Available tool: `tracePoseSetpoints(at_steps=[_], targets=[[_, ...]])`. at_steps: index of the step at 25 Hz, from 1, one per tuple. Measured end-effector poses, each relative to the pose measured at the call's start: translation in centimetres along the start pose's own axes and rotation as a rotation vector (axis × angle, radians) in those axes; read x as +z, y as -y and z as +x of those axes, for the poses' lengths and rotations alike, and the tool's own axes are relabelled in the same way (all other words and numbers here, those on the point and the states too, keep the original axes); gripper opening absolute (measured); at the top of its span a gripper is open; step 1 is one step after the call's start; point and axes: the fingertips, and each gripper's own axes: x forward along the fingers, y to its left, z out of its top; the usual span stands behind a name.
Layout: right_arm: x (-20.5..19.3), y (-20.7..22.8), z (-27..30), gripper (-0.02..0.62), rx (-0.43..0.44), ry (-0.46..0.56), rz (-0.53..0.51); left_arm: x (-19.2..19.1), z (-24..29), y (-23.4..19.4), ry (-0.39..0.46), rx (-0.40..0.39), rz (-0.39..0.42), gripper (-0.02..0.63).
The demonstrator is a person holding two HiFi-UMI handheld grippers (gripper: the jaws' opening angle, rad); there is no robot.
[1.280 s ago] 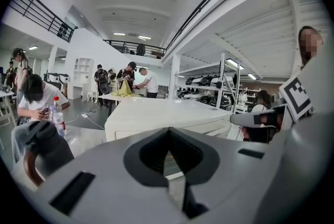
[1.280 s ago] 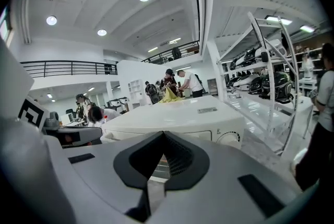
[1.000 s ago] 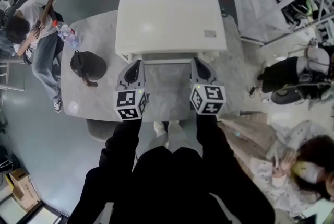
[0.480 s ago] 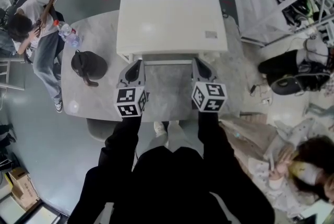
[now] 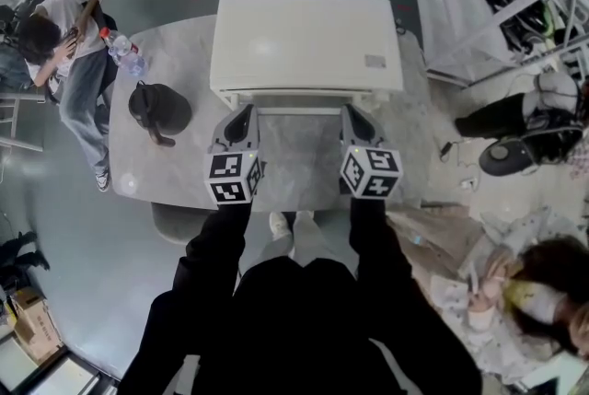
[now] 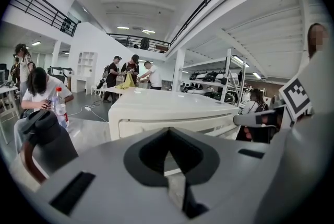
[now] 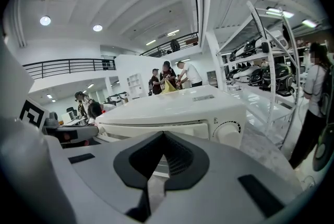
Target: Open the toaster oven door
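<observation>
White toaster oven (image 5: 304,39) lies crosswise, door facing left tool (image 5: 243,113) and right tool (image 5: 351,112), both pressed together.

Readable markings: none.
The small grey label (image 5: 373,61) on the right side of the toaster oven (image 5: 304,39) top, upper centre of the head view, is too small to read.
</observation>
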Motion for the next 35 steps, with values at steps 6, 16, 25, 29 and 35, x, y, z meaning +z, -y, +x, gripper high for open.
tracePoseSetpoints(at_steps=[6,16,25,29,35], targets=[[-0.4,0.0,-0.5,0.002,0.018,-0.007,0.023,-0.4,-0.4,0.2,-0.008,-0.005,-0.019,0.003],[-1.2,0.4,-0.7,0.003,0.036,-0.015,0.024,-1.3,-0.4,0.4,-0.015,-0.009,-0.036,0.003],[-1.6,-0.2,-1.7,0.002,0.042,-0.018,0.024,-1.5,-1.6,0.6,-0.018,-0.007,-0.031,0.003],[-2.1,-0.3,-1.9,0.002,0.046,-0.024,0.018,-1.9,-1.9,0.7,-0.023,-0.003,-0.028,0.003],[-2.3,-0.5,-2.7,0.002,0.057,-0.044,0.009,-2.2,-2.6,1.1,-0.033,-0.005,-0.03,0.003]])
